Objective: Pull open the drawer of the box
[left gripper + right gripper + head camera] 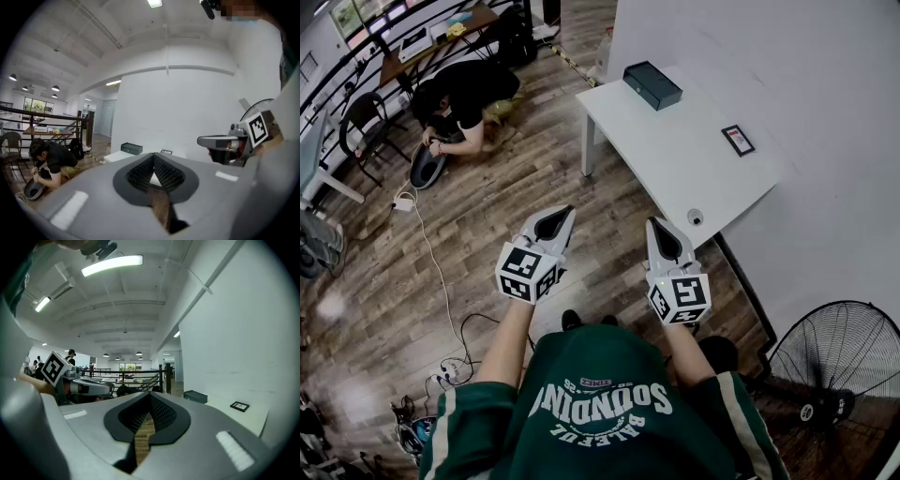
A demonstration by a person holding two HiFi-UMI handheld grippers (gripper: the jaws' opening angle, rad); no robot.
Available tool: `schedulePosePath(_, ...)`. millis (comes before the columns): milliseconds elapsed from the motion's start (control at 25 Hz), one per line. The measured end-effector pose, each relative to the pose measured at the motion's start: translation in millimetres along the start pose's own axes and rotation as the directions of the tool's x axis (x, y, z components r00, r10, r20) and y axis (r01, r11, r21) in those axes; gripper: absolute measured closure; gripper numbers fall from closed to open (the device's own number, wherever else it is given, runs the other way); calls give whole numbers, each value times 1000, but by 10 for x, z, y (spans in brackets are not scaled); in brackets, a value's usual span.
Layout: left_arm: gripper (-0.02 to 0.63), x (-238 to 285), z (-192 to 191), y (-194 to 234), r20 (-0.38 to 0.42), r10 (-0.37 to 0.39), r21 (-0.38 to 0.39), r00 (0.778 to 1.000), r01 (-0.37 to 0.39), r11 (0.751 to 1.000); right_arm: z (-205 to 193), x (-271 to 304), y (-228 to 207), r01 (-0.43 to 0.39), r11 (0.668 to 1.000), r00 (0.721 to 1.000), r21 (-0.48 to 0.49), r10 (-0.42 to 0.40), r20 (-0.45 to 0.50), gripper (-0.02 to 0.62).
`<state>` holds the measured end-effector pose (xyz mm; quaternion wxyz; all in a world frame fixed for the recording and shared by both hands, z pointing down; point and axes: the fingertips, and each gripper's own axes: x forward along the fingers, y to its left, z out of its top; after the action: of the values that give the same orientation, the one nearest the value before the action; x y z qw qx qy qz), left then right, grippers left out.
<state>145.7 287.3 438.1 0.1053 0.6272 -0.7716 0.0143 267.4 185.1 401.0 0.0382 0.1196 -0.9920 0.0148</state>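
Note:
A dark rectangular box (652, 84) lies at the far end of a white table (670, 164); its drawer looks closed. The box also shows far off in the left gripper view (131, 148) and the right gripper view (195, 396). My left gripper (566, 214) hangs in the air over the wooden floor, short of the table, shut with nothing in it. My right gripper (653, 223) is beside it, near the table's front corner, also shut and empty. Both are well away from the box.
A small black framed card (737, 140) and a small round object (695, 217) lie on the table. A person (459, 94) crouches on the floor at the left. A standing fan (839, 361) is at the lower right. Cables and a power strip (445, 375) lie on the floor.

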Motion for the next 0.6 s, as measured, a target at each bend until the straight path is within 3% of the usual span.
schedulePosePath(600,554,27,-61,494,-14,-11,-5,1000,11,1000,-108,397,119,20,999,1000,36,-20,-8,597)
